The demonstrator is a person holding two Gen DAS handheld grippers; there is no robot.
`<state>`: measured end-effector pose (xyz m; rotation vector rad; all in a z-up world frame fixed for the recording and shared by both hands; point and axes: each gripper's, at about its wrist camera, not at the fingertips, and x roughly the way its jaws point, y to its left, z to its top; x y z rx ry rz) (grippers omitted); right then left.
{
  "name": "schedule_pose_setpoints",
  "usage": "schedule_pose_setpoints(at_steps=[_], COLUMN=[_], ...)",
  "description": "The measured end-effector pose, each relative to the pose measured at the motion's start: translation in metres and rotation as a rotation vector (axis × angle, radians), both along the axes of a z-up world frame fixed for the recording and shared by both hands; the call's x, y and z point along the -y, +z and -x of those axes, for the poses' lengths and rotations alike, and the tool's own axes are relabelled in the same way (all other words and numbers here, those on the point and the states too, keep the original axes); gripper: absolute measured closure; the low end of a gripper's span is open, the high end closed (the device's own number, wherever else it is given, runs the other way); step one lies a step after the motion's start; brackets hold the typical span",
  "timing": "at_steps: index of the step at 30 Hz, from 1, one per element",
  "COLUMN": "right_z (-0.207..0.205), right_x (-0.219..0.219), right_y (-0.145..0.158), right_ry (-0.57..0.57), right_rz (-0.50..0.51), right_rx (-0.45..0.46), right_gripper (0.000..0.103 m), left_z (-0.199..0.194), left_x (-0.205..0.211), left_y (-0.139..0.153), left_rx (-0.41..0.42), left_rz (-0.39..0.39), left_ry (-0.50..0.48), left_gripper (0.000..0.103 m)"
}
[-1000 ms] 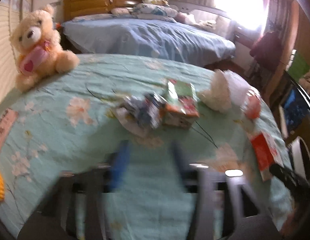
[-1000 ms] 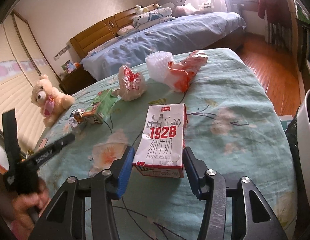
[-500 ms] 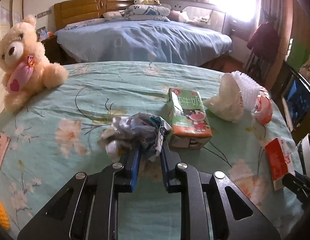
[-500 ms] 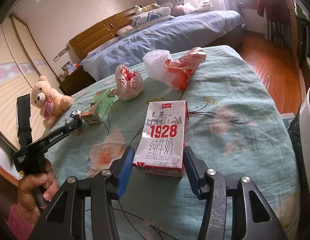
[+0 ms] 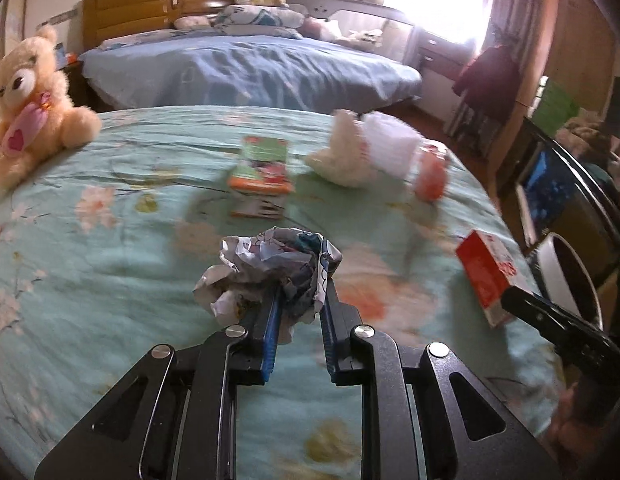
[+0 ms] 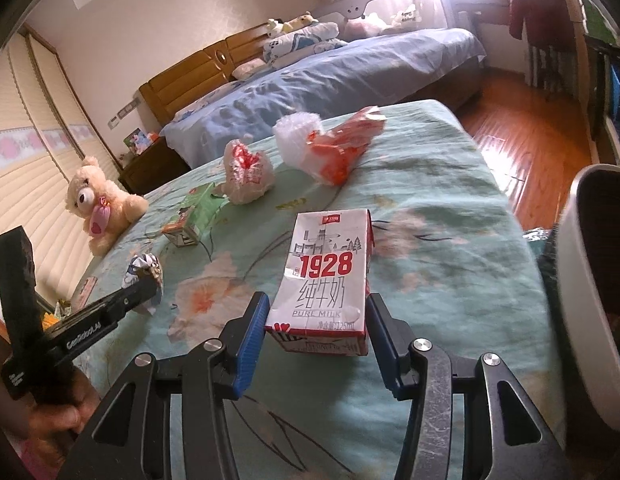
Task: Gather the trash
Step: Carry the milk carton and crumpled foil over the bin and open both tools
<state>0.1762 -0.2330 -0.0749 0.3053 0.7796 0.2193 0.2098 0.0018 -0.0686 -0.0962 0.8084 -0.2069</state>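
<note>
My left gripper (image 5: 300, 300) is shut on a crumpled paper ball (image 5: 266, 268) and holds it above the green floral bedspread (image 5: 110, 260); the ball also shows in the right wrist view (image 6: 144, 270). My right gripper (image 6: 315, 320) is shut on a red and white 1928 milk carton (image 6: 325, 276), which the left wrist view shows at the right (image 5: 485, 276). A green milk carton (image 5: 262, 172), a white and red plastic bag (image 6: 246, 172), bubble wrap (image 6: 296, 136) and an orange wrapper (image 6: 341, 144) lie further back.
A white trash bin (image 6: 581, 280) stands off the bed's right edge. A teddy bear (image 5: 26, 96) sits at the far left of the bed. A second bed with blue sheets (image 5: 246, 68) stands behind. Wooden floor (image 6: 521, 132) lies to the right.
My left gripper closed on the crumpled paper ball and lifted it back away from the green carton. My right gripper still holds the 1928 carton, shifted slightly toward the bin.
</note>
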Motion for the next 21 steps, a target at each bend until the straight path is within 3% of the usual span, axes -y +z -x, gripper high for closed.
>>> schedule_pose_setpoints(at_steps=[7, 10, 15, 17, 21], right_z=[0.019, 0.017, 0.011, 0.008, 0.002], right_x=[0.025, 0.031, 0.033, 0.031, 0.029], right_y=[0.008, 0.001, -0.007, -0.008, -0.011], right_ry=[-0.039, -0.041, -0.053, -0.059, -0.065], right_rz=[0.013, 0.005, 0.007, 0.029, 0.070], right_rx=[0.025, -0.013, -0.056, -0.057, -0.058], right_gripper=[0.053, 0.052, 0.046, 0.040, 0.050], left_z=[0.016, 0.020, 0.025, 0.025, 0.030], left_x=[0.039, 0.050, 0.059, 0.060, 0.063], left_y=[0.005, 0.004, 0.003, 0.002, 0.004], left_rx=[0.003, -0.001, -0.006, -0.011, -0.007], left_rz=[-0.001, -0.004, -0.015, -0.015, -0.021], left_ry=[-0.085, -0.111, -0.122, -0.124, -0.130], left_gripper=[0.086, 0.086, 0.086, 0.086, 0.086])
